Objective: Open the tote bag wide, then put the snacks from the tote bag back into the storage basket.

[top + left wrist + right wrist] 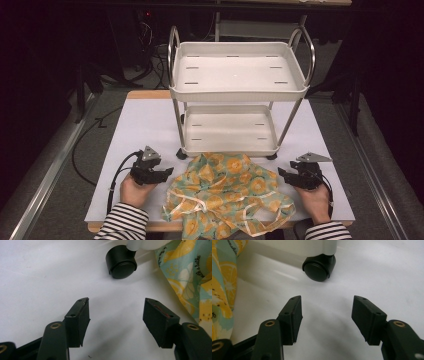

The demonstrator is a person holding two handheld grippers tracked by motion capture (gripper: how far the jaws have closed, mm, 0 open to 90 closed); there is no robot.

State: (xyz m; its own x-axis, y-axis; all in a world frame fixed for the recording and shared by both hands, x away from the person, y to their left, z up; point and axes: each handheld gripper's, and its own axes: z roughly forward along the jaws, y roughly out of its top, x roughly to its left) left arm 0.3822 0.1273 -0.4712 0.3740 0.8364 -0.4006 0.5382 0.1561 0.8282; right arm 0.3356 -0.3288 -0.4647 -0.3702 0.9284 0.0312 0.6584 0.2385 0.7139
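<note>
Now: grippers 2, fingers apart | cloth (227,192) 1 | cart (235,95) 1, two trays

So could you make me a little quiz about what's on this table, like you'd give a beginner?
1. True or false: the patterned cloth lies on the top shelf of the cart.
2. What lies between the left gripper and the right gripper? A) a bowl B) the cloth C) a book
3. Fill in: the jaws of both grippers stand ____, with nothing between them.

Key
1. False: it lies on the table in front of the cart.
2. B
3. open
</note>
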